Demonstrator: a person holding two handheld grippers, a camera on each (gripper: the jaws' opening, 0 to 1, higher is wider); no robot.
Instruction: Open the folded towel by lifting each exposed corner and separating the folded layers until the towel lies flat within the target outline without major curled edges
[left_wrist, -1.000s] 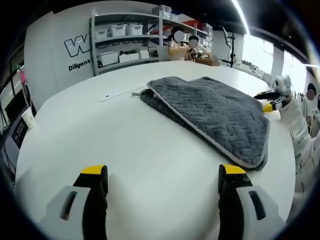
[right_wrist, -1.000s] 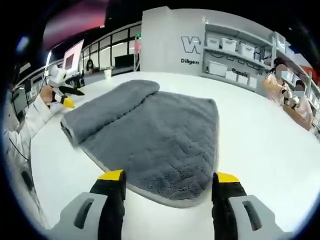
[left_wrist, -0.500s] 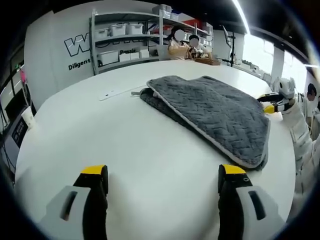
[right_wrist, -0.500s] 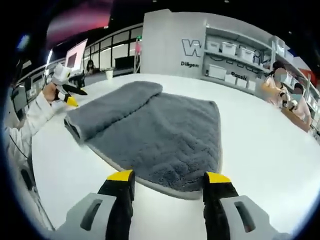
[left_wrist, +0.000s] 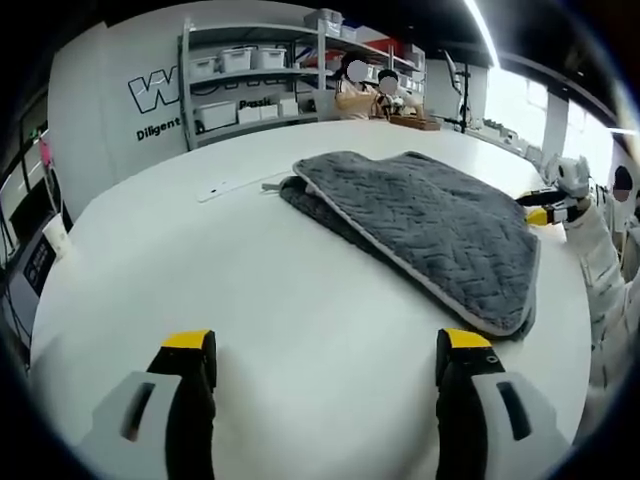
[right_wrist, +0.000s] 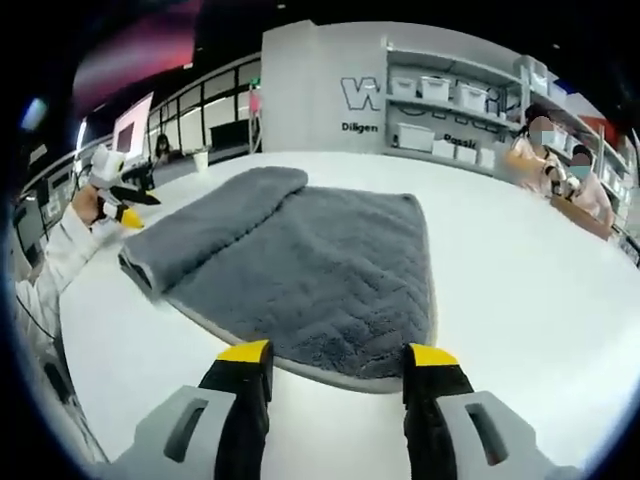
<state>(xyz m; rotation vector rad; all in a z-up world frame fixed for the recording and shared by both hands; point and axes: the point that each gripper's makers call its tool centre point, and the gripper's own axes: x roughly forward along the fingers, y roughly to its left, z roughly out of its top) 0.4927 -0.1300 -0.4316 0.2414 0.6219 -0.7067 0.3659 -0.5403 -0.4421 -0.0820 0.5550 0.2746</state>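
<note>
Left gripper view: almost unchanged from half a second ago. Left gripper (left_wrist: 327, 350) at 6 o'clock, yellow-tipped fingers (left_wrist: 188, 340) wide apart, holding nothing, hovering over the bare white table (left_wrist: 250, 290). Folded grey towel (left_wrist: 430, 225) lying toward 2 o'clock, well apart from the fingers. Right gripper (left_wrist: 540, 212) at 3 o'clock beside the towel's far edge, too small to tell its opening. Shelving with bins (left_wrist: 255, 75) at 12 o'clock.

Right gripper view: closer to the towel (right_wrist: 300, 270) than half a second ago. Right gripper (right_wrist: 340, 355) at 6 o'clock, fingers (right_wrist: 432, 356) apart, empty, just short of the towel's near corner. Folded layer at 10 o'clock. Left gripper (right_wrist: 125, 205) at 9 o'clock, held by a white sleeve (right_wrist: 55, 255). Two seated people (right_wrist: 560, 170) at 2 o'clock.
</note>
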